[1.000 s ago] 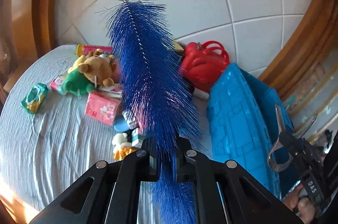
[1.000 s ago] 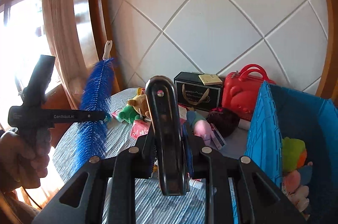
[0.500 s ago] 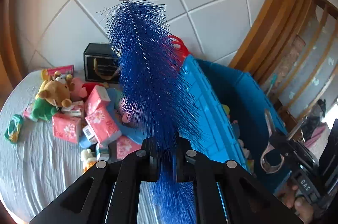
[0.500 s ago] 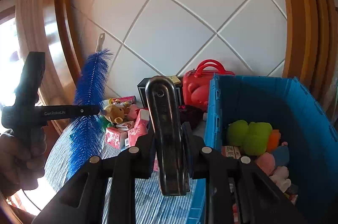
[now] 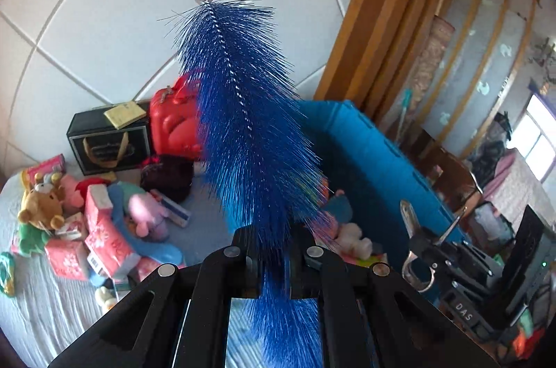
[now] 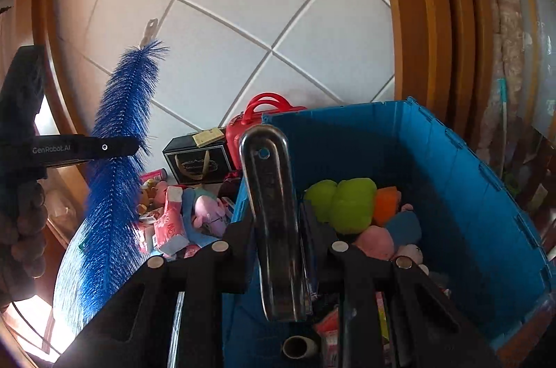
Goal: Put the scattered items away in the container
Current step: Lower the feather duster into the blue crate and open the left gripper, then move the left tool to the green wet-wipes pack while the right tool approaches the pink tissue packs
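My left gripper (image 5: 274,243) is shut on a long blue bristle brush (image 5: 243,124) with a white tip, which stands up and away from the fingers. It hovers at the near left rim of the blue crate (image 5: 365,138). My right gripper (image 6: 278,229) is shut on a shiny metal tool (image 6: 271,194) and hangs over the crate (image 6: 451,177), which holds a green plush (image 6: 344,201) and other soft toys. In the right wrist view the brush (image 6: 118,142) and left gripper (image 6: 135,145) are at the left, with a hand (image 6: 21,229) on the grip.
Scattered on the grey bedcover left of the crate lie a teddy bear (image 5: 38,211), pink tissue packs (image 5: 104,229) and a pink plush (image 5: 146,211). A red case (image 5: 177,121) and a black box (image 5: 107,138) stand against the padded white headboard. A wooden frame rises behind the crate.
Both grippers have swung right, from over the bed to the crate, each still holding its item. The crate's inside now fills the right wrist view.
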`<state>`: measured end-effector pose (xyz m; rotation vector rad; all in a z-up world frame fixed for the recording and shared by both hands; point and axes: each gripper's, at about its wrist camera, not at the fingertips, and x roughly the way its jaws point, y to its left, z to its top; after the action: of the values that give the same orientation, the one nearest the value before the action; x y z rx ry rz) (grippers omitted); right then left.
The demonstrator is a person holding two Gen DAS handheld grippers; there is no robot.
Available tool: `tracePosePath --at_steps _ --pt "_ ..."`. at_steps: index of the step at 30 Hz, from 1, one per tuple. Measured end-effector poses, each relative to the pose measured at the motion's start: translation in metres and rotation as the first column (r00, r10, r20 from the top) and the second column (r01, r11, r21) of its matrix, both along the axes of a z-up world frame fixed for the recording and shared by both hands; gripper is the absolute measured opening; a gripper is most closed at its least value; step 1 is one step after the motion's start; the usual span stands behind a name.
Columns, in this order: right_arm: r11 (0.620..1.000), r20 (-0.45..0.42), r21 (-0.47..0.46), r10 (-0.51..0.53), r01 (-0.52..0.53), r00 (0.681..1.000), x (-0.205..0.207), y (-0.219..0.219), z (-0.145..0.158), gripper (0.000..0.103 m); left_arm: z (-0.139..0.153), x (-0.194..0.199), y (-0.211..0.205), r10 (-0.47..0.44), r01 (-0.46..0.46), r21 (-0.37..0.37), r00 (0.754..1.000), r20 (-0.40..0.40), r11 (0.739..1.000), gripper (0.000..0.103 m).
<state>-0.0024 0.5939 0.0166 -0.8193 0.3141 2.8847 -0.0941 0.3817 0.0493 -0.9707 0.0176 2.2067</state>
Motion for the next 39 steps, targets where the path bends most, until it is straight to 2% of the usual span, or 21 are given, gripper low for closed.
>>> tracePosePath --at_steps 11,21,24,25,26,27,28,29,35,39 --pt "0.993 0.022 -0.006 -0.116 0.116 0.993 0.015 0.049 -0.008 0.022 0.002 0.002 0.091 -0.140 0.140 -0.002 0.990 0.023 0.990 0.007" --pt "0.980 0.044 0.014 -0.198 0.198 0.979 0.017 0.082 -0.011 0.022 -0.016 -0.003 0.144 -0.190 0.191 -0.008 0.979 0.073 0.982 0.008" --pt "0.973 0.025 0.013 -0.229 0.229 0.973 0.019 0.089 -0.008 0.023 -0.018 -0.004 0.156 -0.187 0.190 -0.032 0.980 0.067 0.981 0.016" --pt "0.969 0.022 0.018 -0.246 0.246 0.969 0.020 0.092 -0.007 0.023 -0.021 -0.006 0.161 -0.190 0.194 -0.045 0.978 0.083 0.980 0.033" --pt "0.964 0.021 0.026 -0.266 0.266 0.964 0.020 0.095 -0.005 0.037 -0.025 -0.009 0.167 -0.197 0.204 -0.055 0.974 0.109 0.977 0.066" --pt "0.957 0.011 0.029 -0.289 0.288 0.957 0.021 0.101 -0.004 0.066 -0.028 -0.012 0.168 -0.195 0.203 -0.049 0.972 0.128 0.978 0.080" --pt "0.952 -0.008 0.027 -0.306 0.306 0.952 0.025 0.103 -0.002 0.083 -0.029 -0.013 0.167 -0.191 0.197 -0.034 0.973 0.131 0.980 0.086" --pt "0.947 -0.027 0.027 -0.319 0.320 0.947 0.029 0.106 0.000 0.102 -0.029 -0.012 0.166 -0.187 0.193 -0.035 0.974 0.125 0.981 0.086" --pt "0.948 -0.005 0.014 -0.319 0.319 0.948 0.030 0.115 -0.005 0.103 -0.037 -0.017 0.151 -0.145 0.150 -0.031 0.980 0.135 0.988 0.086" --pt "0.960 -0.010 0.012 -0.279 0.279 0.960 0.023 0.103 -0.007 0.103 -0.044 -0.022 0.129 -0.102 0.109 -0.046 0.986 0.135 0.993 0.086"
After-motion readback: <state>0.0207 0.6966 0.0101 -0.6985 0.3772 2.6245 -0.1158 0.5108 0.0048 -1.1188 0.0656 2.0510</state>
